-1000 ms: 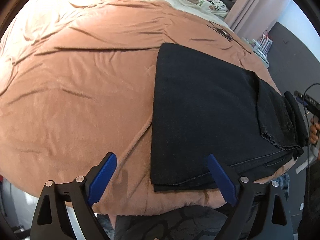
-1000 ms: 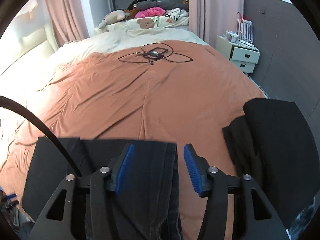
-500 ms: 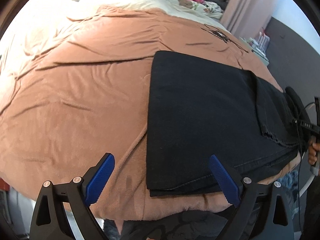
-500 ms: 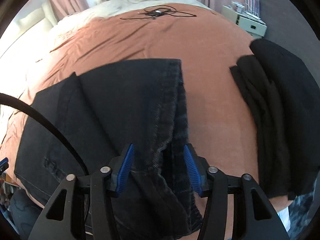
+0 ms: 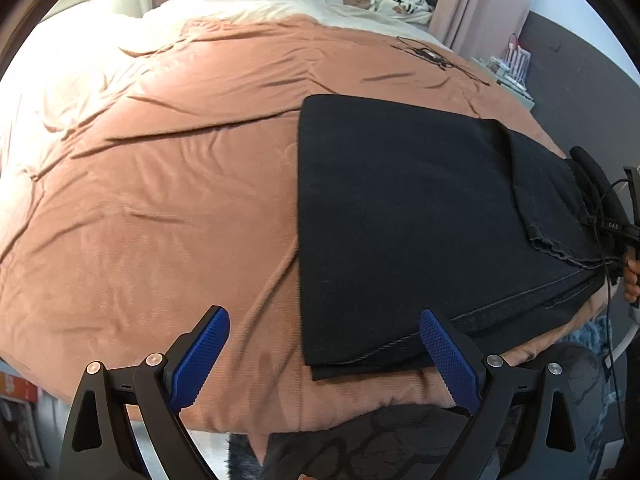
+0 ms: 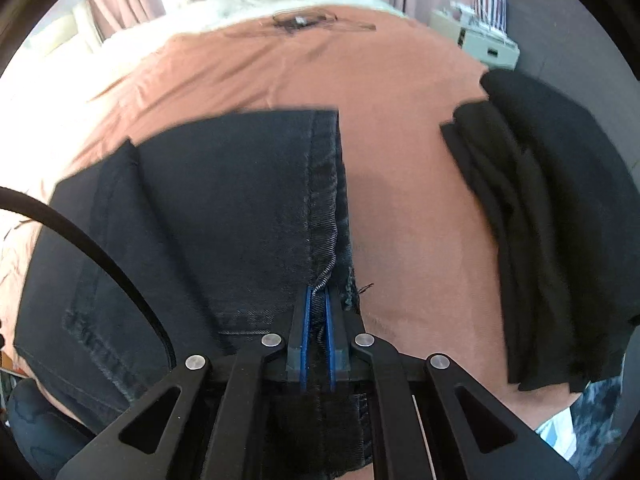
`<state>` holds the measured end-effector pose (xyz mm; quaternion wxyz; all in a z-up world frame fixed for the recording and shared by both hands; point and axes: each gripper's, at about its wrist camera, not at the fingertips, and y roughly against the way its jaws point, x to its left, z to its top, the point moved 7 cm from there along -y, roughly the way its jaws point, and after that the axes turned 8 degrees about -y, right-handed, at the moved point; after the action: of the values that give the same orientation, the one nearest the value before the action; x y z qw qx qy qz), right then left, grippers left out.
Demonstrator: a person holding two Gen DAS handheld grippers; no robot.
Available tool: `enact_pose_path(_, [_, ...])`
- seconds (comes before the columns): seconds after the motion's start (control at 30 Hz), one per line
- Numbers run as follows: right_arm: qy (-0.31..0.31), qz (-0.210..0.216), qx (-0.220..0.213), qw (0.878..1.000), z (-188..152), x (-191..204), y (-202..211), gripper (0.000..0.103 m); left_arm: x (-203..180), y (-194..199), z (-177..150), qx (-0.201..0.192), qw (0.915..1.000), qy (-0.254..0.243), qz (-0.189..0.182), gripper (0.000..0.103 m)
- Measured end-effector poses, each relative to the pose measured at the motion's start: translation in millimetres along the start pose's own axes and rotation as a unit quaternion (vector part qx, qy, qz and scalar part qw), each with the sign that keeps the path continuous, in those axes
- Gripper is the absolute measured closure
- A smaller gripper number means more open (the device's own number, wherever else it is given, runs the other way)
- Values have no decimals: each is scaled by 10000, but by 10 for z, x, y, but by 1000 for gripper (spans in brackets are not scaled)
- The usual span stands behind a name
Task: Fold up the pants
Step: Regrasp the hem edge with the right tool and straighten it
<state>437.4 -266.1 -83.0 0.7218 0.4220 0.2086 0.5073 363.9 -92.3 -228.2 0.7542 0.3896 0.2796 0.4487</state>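
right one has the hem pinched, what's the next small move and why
Probably lift the right hand-held gripper a little and begin carrying the frayed hem across the black pants. Its jaws have just been closing and now clamp that hem, while the left hand-held gripper hangs open over the near corner, gripping nothing.

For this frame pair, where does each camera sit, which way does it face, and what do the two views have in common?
Left wrist: on the left gripper, angled down over the near edge of the bed at the black pants; its blue fingers stand wide open, empty; a hand shows at the right edge.
Right wrist: on the right gripper, angled down; its jaws have just been closing and now pinch the pants' hem.
Shared: the pants, the bedspread, the cable farther up the bed.
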Motion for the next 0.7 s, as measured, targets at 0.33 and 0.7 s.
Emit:
enact_pose_path(0.33, [754, 34, -815, 9938, -7, 417, 642, 75, -91, -15, -40, -27, 9996, -239, -124, 5])
enact_pose_path(0.7, [1753, 992, -246, 9792, -521, 1206, 613, 75, -78, -63, -103, -1, 9993, -330, -150, 5])
